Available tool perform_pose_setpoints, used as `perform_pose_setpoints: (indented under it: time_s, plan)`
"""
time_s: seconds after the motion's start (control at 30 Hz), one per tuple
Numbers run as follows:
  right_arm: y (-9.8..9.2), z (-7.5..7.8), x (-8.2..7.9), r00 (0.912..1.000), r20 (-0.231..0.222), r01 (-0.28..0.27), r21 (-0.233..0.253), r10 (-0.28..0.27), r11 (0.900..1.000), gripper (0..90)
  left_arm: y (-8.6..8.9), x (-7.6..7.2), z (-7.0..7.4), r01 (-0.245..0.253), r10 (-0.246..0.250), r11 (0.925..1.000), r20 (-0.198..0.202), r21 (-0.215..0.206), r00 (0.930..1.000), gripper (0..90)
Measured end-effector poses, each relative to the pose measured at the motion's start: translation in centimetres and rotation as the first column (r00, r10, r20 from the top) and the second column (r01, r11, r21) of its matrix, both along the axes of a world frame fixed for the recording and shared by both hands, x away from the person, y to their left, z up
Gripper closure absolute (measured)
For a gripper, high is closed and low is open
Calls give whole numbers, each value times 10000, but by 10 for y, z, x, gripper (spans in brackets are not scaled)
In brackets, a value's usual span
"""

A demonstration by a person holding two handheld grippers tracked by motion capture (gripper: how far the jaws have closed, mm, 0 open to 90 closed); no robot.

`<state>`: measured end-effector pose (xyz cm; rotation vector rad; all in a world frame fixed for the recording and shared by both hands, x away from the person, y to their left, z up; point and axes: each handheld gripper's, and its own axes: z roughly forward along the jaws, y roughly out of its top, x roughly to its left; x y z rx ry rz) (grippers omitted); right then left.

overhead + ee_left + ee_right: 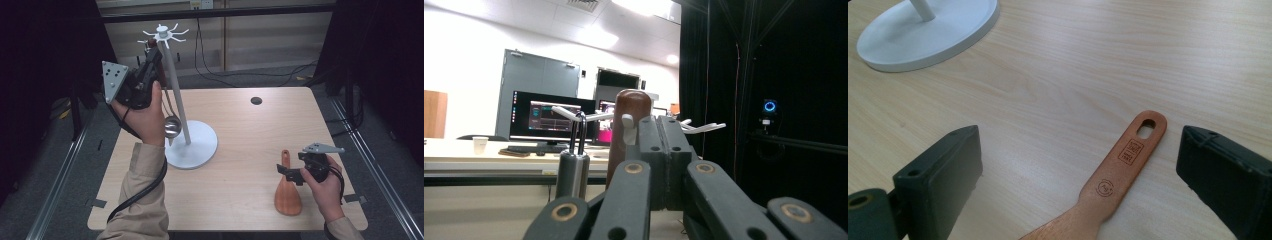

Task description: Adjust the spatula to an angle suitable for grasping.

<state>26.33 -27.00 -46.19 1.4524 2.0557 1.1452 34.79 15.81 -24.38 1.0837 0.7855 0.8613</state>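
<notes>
- We see our left gripper (150,62) up by the white rack (170,37), jaws pinching a brown handle (629,125).
- Our right gripper (1078,165), jaws spread, hovers over the wooden spoon (1120,167) on the pale table (1073,60).

My wooden spatula (1120,172) looks smooth and matt on the pale wood-grain table (1058,75); the ladle (171,126) shines, polished metal.

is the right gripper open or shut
Open: the right gripper has its jaws spread wide apart, the wooden spatula lying flat on the table between them, untouched.
</notes>
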Motion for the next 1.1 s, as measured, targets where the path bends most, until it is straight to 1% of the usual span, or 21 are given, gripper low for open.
perform_pose_setpoints:
  time_s: [0.17, 0.33, 0.4, 0.57, 0.6, 0.67, 0.7, 0.77, 0.83, 1.0, 1.03, 1.1]
  plan:
    - [-1, 2, 0, 10000, 27, 66, 20, -66, 10000, 41, 0, 1, 0, -55, 55, 10000, -26, 70, 10000, 900]
    - [-2, 2, 0, 10000, 53, 50, 4, -50, 10000, 41, 1, 2, 0, -70, 70, 10000, -36, 52, 10000, 900]
    - [-2, 2, 0, 10000, 66, 40, 0, -40, 10000, 41, 1, 2, 0, -45, 45, 9999, -96, 90, 9999, 900]
    - [-1, 2, 0, 10000, 91, -12, -34, 12, 10000, 41, 2, -1, -2, -63, 63, 9999, -43, 92, 10000, 890]
    - [-1, 2, 0, 9999, 111, 15, -36, -14, 10000, 41, 3, -2, -3, -14, 15, 9999, -63, 142, 10000, 886]
    - [-1, 2, 0, 10000, 85, 29, -37, -29, 10000, 41, 3, -5, -5, 86, -86, 9998, 37, 156, 10000, 883]
    - [-1, 2, 0, 10000, 83, 34, -46, -34, 10000, 41, 2, -6, -6, 109, -110, 9998, 68, 185, 9999, 877]
    - [0, 1, 1, 10000, 70, 40, -58, -39, 10000, 41, 2, -9, -10, 146, -150, 9989, 73, 444, 9999, 861]
    - [1, 1, 1, 10000, 59, 25, -52, -25, 10000, 41, 1, -11, -15, 204, -207, 9987, 60, 472, 9998, 844]
    - [2, 1, 1, 10000, 77, 19, -81, -18, 10000, 41, -1, -16, -30, 243, -238, 9968, -79, 761, 9997, 798]
    - [3, 1, 1, 10000, 69, 14, -84, -13, 10000, 41, -1, -17, -34, 322, -310, 9962, -163, 809, 9994, 796]
    - [4, 0, 2, 10000, 32, -39, -146, 39, 9999, 41, -2, -19, -39, 442, -427, 9954, -189, 854, 9989, 782]
